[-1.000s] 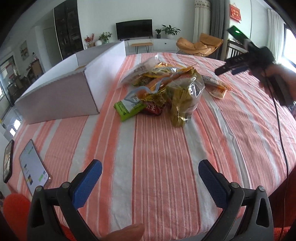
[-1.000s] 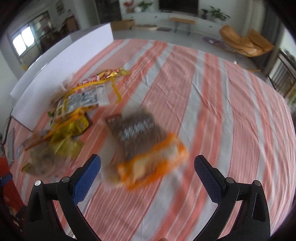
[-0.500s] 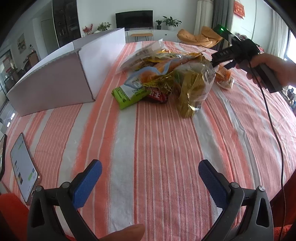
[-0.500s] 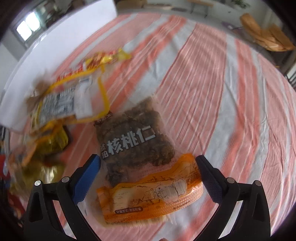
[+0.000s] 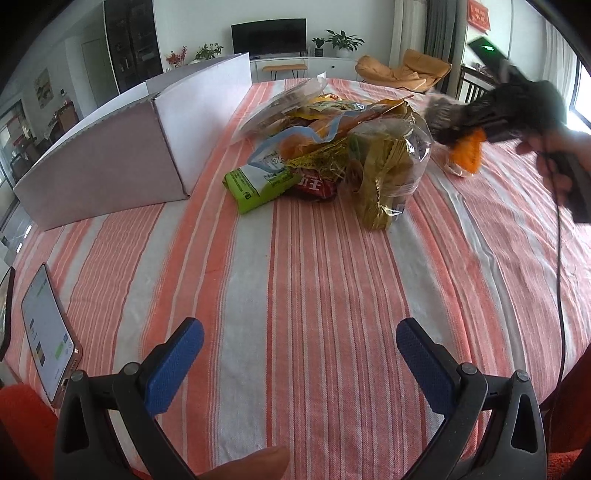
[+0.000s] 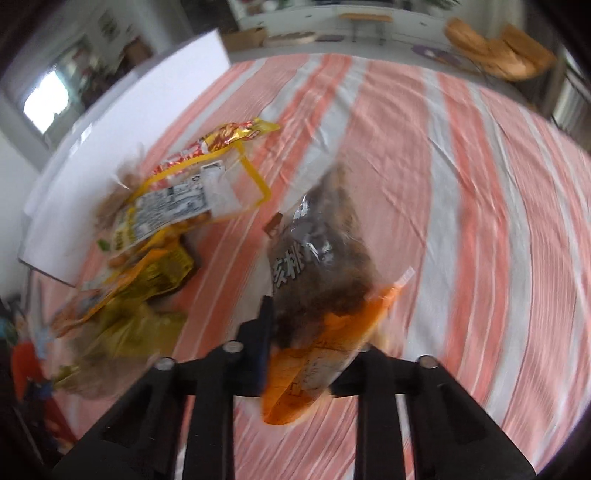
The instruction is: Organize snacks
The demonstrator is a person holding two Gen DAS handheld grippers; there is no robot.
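The right gripper (image 6: pixel 310 332) has just closed its jaws, which stood wide half a second ago with the walnut packet (image 6: pixel 325 266) lying flat between them; now they pinch its orange end and the packet tilts up off the cloth. From the left wrist view the same gripper (image 5: pixel 461 136) appears blurred beyond the snack pile (image 5: pixel 332 158), with a scrap of orange under it. That looks like the first packet picked out for sorting, most likely bound for the white cardboard box (image 5: pixel 122 147) standing just beside the pile. The left gripper (image 5: pixel 299 354) hangs near the table edge with its blue pads spread wide, nothing between them, well apart from the snacks

The striped tablecloth (image 5: pixel 314 277), orange and white, lies over the whole table and is creased in places. A phone (image 5: pixel 46 332) lies at the near left edge. Behind is a living room: a television (image 5: pixel 269 31) on a low cabinet, potted plants and an orange lounge chair (image 5: pixel 402 70)
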